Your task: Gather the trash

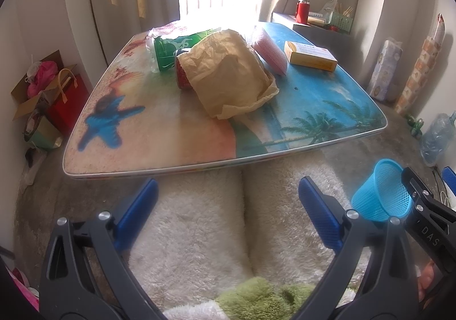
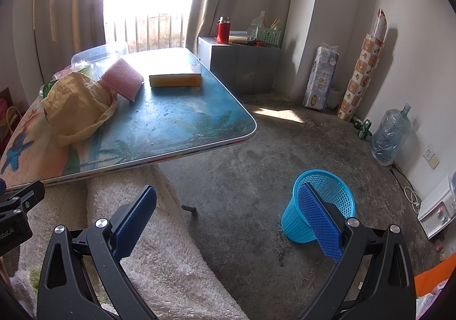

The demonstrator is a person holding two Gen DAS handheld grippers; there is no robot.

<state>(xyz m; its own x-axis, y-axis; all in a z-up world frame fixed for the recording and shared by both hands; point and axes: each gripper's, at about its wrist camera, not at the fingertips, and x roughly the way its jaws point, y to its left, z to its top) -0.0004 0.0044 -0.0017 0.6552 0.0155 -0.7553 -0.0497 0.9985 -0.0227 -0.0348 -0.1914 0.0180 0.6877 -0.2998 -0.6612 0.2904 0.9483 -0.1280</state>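
On the printed low table (image 1: 176, 146) (image 2: 182, 132) lies trash: a crumpled tan paper bag (image 1: 228, 75) (image 2: 77, 103), a green wrapper (image 1: 171, 49), a red can (image 1: 182, 75) partly under the bag, a pink sponge (image 1: 270, 49) (image 2: 122, 79) and a yellow box (image 1: 310, 56) (image 2: 175, 78). A blue mesh bin (image 2: 316, 206) (image 1: 382, 192) stands on the floor to the right. My left gripper (image 1: 228, 206) is open, below the table's near edge, above white fleece. My right gripper (image 2: 228, 211) is open over the floor, its right finger in front of the bin.
White fleece-covered legs (image 1: 199, 229) sit under the near table edge. A grey cabinet (image 2: 242, 63) with a red flask (image 2: 223, 31) stands behind the table. A water jug (image 2: 390, 135), tissue pack (image 2: 320, 78) and rolled paper line the right wall. Boxes and bags (image 1: 48, 92) crowd the left.
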